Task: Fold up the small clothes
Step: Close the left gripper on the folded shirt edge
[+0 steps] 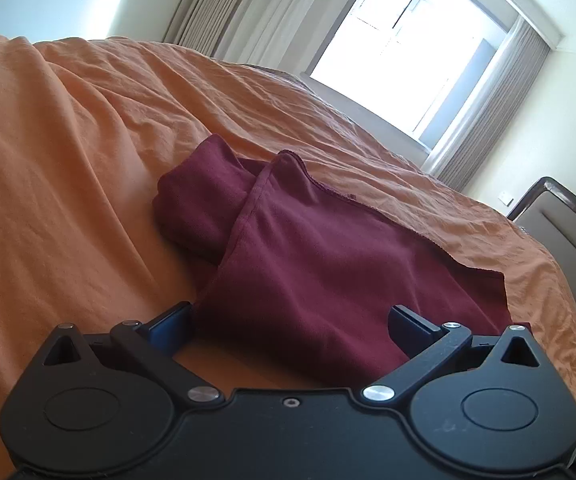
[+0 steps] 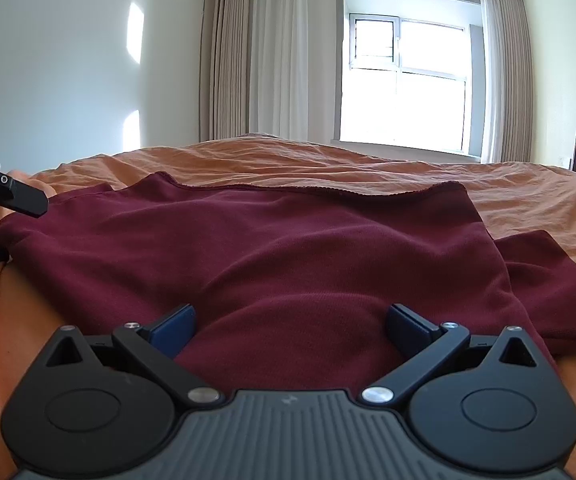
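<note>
Over maroon garment (image 2: 288,248); both tools (image 1: 292,320) (image 2: 291,320) spread.

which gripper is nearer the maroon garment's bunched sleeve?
Left. The left gripper sits open at the garment's edge with the bunched sleeve just ahead; the right gripper is open mid-hem, farther along.

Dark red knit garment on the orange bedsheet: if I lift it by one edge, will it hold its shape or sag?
The dark red knit garment will probably sag: it drapes in soft wrinkles, and a folded flap already slumps at one side. It looks light. It may drag on the rumpled orange bedsheet rather than slide.
</note>
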A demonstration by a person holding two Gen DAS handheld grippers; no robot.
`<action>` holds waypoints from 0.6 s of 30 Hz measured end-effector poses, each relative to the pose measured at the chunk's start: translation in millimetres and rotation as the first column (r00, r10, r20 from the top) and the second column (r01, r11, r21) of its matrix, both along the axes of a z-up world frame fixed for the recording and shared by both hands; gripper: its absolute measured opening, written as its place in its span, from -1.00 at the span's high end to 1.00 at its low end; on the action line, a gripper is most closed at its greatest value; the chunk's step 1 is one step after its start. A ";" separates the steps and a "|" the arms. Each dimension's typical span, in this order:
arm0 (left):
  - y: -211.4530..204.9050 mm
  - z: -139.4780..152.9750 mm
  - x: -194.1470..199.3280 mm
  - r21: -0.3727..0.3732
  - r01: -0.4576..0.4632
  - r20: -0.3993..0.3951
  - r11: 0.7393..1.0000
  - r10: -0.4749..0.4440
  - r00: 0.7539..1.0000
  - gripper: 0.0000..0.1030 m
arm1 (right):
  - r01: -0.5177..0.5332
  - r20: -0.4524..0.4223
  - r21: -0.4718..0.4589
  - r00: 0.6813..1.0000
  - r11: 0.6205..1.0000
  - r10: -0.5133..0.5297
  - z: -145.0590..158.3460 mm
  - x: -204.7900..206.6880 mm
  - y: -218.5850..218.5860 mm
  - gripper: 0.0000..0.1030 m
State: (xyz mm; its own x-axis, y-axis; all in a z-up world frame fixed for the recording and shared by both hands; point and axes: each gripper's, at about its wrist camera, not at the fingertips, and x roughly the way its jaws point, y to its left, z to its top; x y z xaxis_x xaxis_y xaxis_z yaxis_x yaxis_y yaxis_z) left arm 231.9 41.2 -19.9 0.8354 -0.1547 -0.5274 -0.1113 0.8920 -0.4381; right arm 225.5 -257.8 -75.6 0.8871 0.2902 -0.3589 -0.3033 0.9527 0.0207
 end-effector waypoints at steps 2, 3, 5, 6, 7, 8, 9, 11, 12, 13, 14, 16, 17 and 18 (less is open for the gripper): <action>-5.4 1.2 -2.3 -0.008 -0.015 -0.019 1.000 0.015 1.000 -0.99 | -0.005 -0.004 0.013 1.000 1.000 0.005 -0.5 0.8 -1.9 -1.00; -7.8 1.2 -4.3 -0.015 -0.013 -0.026 1.000 0.013 1.000 -0.99 | -0.006 -0.004 0.019 1.000 1.000 0.006 -0.6 0.9 -2.5 -0.99; -13.5 1.0 -9.2 -0.027 0.002 -0.027 1.000 -0.003 1.000 -0.99 | -0.007 -0.004 0.023 1.000 1.000 0.007 -0.2 0.8 -2.9 -0.99; -15.8 1.2 -11.5 -0.029 0.006 -0.023 1.000 -0.007 1.000 -0.99 | -0.007 -0.004 0.022 1.000 1.000 0.007 -0.1 0.7 -2.7 -0.99; -17.1 1.3 -12.2 -0.030 0.006 -0.020 1.000 -0.007 1.000 -0.99 | -0.006 -0.004 0.022 1.000 1.000 0.006 0.0 0.8 -2.6 -0.99; -17.5 1.0 -11.4 -0.034 0.004 -0.017 0.999 -0.005 1.000 -0.99 | -0.007 -0.004 0.022 1.000 1.000 0.007 -0.1 0.8 -2.9 -0.99; -15.6 0.0 -8.8 -0.047 -0.001 -0.017 0.999 0.000 1.000 -0.99 | -0.007 -0.004 0.022 1.000 1.000 0.007 0.0 0.6 -3.1 -0.99; -9.0 -2.0 -2.9 -0.084 -0.020 -0.013 0.996 0.019 1.000 -0.99 | -0.006 -0.004 0.022 1.000 1.000 0.007 0.1 0.6 -2.7 -0.99; -3.9 -4.1 2.0 -0.107 -0.038 -0.008 0.994 0.037 0.999 -0.99 | -0.007 -0.004 0.022 1.000 1.000 0.007 0.1 0.5 -2.7 -0.99; 0.9 -5.7 6.4 -0.124 -0.061 -0.007 0.990 0.061 0.998 -0.98 | -0.006 -0.004 0.022 1.000 1.000 0.007 0.1 0.5 -2.6 -0.99; 4.9 -7.3 10.1 -0.140 -0.088 -0.011 0.986 0.087 0.996 -0.98 | -0.006 -0.004 0.022 1.000 1.000 0.006 0.1 0.5 -2.5 -0.99; 11.6 -8.7 18.2 -0.162 -0.132 -0.012 0.978 0.132 0.991 -0.98 | -0.006 -0.004 0.022 1.000 1.000 0.006 0.1 0.3 -2.5 -0.99; 12.1 -8.6 21.0 -0.152 -0.145 -0.008 0.978 0.146 0.989 -0.96 | -0.006 -0.004 0.022 1.000 1.000 0.006 0.1 0.3 -2.6 -0.99; 12.0 -8.3 24.3 -0.127 -0.161 -0.007 0.979 0.162 0.987 -0.93 | -0.006 -0.004 0.022 1.000 1.000 0.006 0.1 0.2 -2.7 -0.99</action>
State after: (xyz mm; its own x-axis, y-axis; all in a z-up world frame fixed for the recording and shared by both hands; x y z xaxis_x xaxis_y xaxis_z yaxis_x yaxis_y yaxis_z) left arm 256.2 53.2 -28.2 0.8564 -0.0830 -0.5096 -0.2478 0.7998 -0.5468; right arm 225.7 -260.4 -75.4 0.8839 0.3035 -0.3558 -0.3089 0.9501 0.0431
